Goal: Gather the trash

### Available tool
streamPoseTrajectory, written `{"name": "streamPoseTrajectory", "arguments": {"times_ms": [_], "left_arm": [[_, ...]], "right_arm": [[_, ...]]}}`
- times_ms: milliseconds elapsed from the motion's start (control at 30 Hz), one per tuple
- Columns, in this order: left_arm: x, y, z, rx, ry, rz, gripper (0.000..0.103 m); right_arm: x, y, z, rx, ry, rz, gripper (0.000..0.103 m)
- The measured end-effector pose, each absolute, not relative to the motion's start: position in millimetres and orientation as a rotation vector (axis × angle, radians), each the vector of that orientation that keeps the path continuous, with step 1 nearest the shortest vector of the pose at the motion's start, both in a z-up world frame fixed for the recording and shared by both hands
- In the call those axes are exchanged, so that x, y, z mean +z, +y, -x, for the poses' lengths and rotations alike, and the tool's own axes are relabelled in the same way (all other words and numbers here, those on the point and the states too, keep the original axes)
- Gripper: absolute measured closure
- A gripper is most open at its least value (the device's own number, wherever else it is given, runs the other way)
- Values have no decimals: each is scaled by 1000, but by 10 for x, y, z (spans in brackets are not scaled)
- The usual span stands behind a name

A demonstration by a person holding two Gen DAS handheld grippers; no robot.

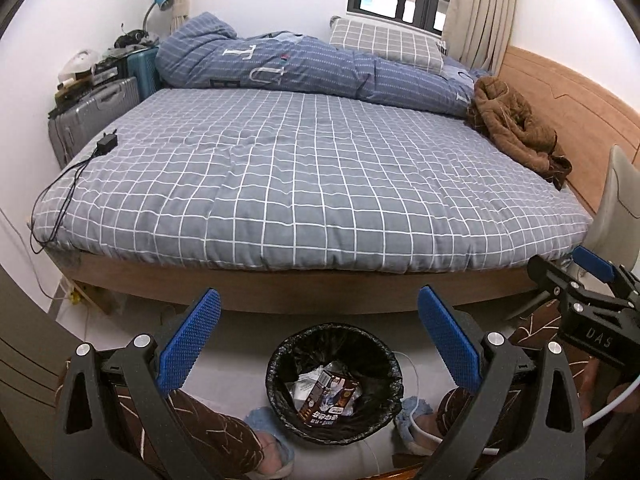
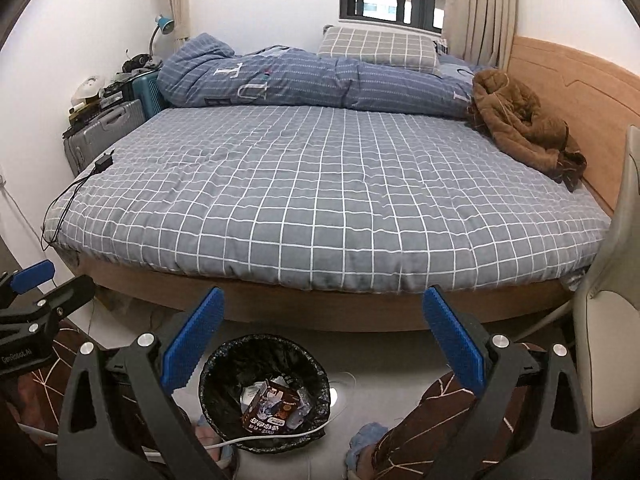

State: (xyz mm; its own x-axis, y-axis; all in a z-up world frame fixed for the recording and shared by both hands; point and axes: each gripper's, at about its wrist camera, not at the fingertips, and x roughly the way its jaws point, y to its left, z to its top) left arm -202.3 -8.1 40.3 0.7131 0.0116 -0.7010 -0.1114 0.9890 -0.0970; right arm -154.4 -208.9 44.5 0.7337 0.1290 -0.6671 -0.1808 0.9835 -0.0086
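With both the left gripper (image 1: 319, 336) and right gripper (image 2: 323, 338) spread wide and empty, collected trash (image 1: 329, 397) already lies in the bin (image 1: 280, 376) on the floor; next, judging loosely, comes finding another piece.

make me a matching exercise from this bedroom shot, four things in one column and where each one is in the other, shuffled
Things:
1. brown jacket
2. black charger
3. drink carton
4. desk lamp

Places:
A. inside the black-lined trash bin on the floor
B. on the bed by the wooden headboard
C. in the far corner, above the suitcases
D. on the checked bedsheet, near the edge beside the suitcases

Pairs: 1-B, 2-D, 3-A, 4-C
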Motion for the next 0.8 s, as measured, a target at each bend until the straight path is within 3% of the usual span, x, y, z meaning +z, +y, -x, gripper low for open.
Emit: {"name": "streamPoseTrajectory", "arguments": {"times_ms": [800], "left_arm": [[256, -57, 2016, 77, 793, 141, 6]], "right_arm": [[358, -2073, 1514, 177, 741, 75, 8]]}}
